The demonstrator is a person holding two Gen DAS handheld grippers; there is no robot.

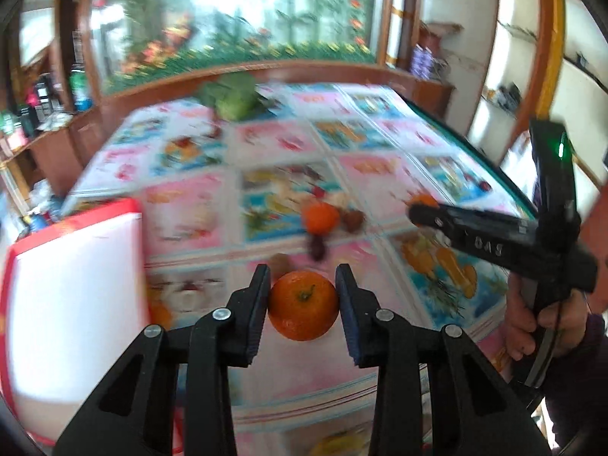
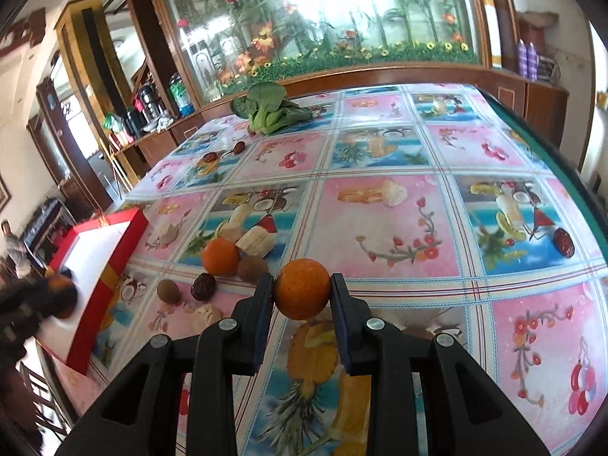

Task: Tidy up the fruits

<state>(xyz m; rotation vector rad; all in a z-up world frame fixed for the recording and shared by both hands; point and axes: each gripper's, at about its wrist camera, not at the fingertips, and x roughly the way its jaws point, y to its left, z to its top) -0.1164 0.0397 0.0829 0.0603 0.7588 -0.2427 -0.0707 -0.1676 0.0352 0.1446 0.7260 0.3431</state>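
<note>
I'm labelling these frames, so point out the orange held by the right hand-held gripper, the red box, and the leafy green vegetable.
orange point(image 2: 302, 288), right wrist view, middle of its peel between the fingers.
red box point(image 2: 110, 273), right wrist view, its red side wall.
leafy green vegetable point(image 2: 271, 112), right wrist view, centre of the leaves.

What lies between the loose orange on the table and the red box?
In the right wrist view, a dark date and a brown kiwi lie between the loose orange and the red box.

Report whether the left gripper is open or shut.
Shut on an orange: the left gripper has both pads pressed against its sides.
</note>
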